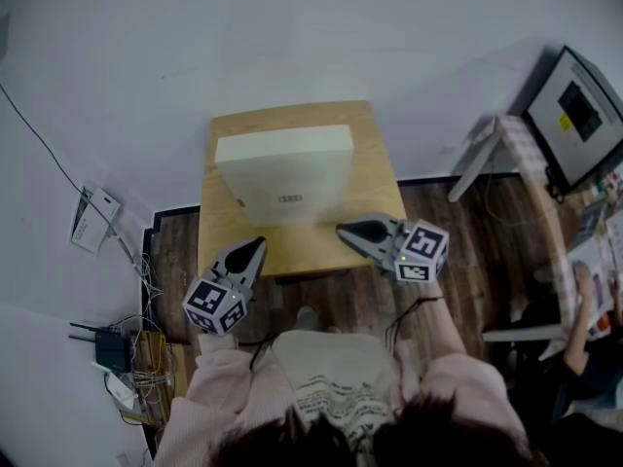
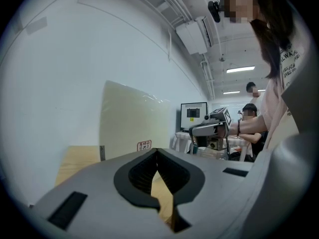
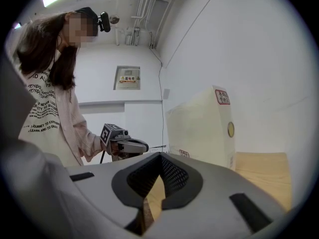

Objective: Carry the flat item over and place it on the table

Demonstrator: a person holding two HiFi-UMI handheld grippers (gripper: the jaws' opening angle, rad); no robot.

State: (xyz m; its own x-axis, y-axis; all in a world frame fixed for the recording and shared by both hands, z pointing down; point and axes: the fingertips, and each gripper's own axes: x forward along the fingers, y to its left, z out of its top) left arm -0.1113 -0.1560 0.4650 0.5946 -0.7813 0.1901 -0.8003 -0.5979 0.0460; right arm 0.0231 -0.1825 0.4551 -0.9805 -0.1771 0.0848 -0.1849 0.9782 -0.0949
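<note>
The flat item is a cream box [image 1: 284, 173] with a small red label. It stands on edge on the small wooden table [image 1: 292, 253], its back towards the white wall. My left gripper [image 1: 259, 244] hovers at the table's front left edge, shut and empty, short of the box. My right gripper [image 1: 341, 230] is over the front right of the table, also shut with nothing held. In the left gripper view the box [image 2: 132, 121] rises ahead and the right gripper [image 2: 212, 129] shows beyond. From the right gripper view the box [image 3: 199, 126] stands to the right and the left gripper [image 3: 124, 144] is opposite.
A monitor [image 1: 581, 115] and a white stand [image 1: 477, 154] are to the right. A seated person [image 1: 584, 339] is at the far right. A router and tangled cables [image 1: 112, 348] lie on the floor at the left. The white wall runs close behind the table.
</note>
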